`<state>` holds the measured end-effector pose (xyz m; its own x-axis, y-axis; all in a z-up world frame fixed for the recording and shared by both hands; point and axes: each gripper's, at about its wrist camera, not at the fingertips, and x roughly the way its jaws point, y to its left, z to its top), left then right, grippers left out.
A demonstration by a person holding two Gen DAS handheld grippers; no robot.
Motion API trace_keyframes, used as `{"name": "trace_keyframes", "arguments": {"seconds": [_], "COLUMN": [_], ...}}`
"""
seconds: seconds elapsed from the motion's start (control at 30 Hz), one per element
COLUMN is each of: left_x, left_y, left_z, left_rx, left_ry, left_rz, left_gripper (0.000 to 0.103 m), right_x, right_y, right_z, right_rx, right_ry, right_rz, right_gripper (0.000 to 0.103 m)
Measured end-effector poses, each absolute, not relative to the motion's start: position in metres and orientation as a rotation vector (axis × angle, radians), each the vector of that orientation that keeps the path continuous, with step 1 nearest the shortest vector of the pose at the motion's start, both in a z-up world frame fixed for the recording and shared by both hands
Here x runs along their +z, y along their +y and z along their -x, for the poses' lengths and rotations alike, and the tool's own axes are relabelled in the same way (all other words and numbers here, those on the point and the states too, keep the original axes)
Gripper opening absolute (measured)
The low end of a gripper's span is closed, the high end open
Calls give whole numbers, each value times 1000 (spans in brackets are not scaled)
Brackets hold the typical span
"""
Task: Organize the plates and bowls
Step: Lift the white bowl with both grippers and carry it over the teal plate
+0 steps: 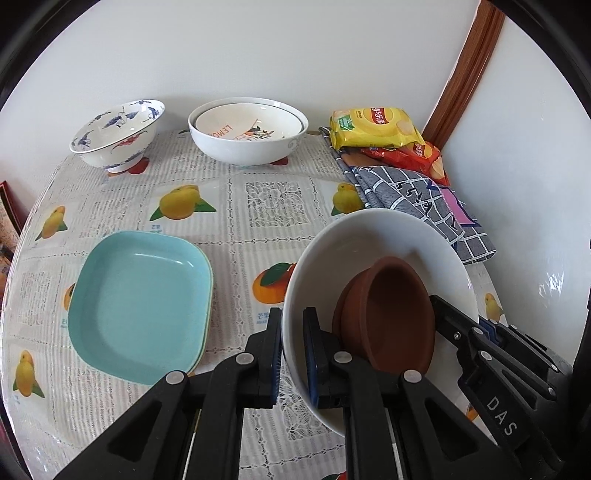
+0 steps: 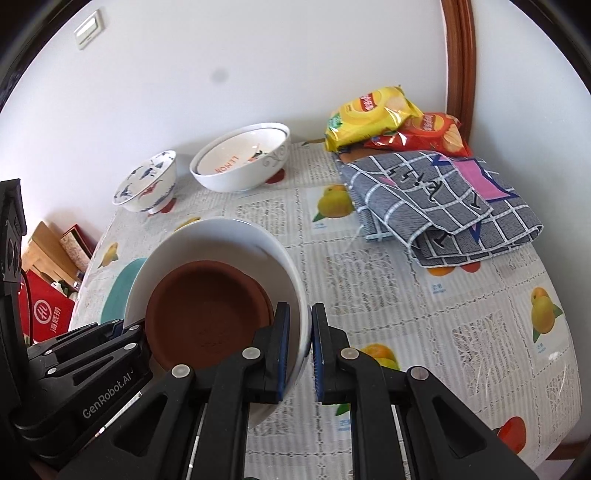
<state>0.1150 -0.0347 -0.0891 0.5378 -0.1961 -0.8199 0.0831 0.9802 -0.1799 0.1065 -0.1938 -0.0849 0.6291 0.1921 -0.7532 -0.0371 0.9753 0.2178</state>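
Behind your worktop (image 1: 258,199) stands a plain white wall (image 1: 258,55), evenly lit by soft daylight. A brown wooden frame (image 2: 460,55) rises at the right corner. A white switch plate (image 2: 88,29) sits high on the wall at left. The worktop carries a fruit-printed cloth (image 2: 461,314) under clear film. Past its left edge you have a red box (image 2: 46,314) and a wooden board (image 2: 44,247), lower down.
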Motion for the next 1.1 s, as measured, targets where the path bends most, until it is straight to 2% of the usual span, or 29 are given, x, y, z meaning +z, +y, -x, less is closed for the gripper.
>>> {"name": "trace_keyframes", "arguments": {"seconds": [1.1], "left_x": [-80], "left_y": [60], "left_z": [-115], "left_rx": [-69], "left_ry": [968], "left_rz": [192], "left_gripper": [11], "right_x": [-71], "right_y": [-100], "right_z": [-121], "right_rx": [238], "right_ry": [867], "right_rz": [-141], "right_gripper": [11]}}
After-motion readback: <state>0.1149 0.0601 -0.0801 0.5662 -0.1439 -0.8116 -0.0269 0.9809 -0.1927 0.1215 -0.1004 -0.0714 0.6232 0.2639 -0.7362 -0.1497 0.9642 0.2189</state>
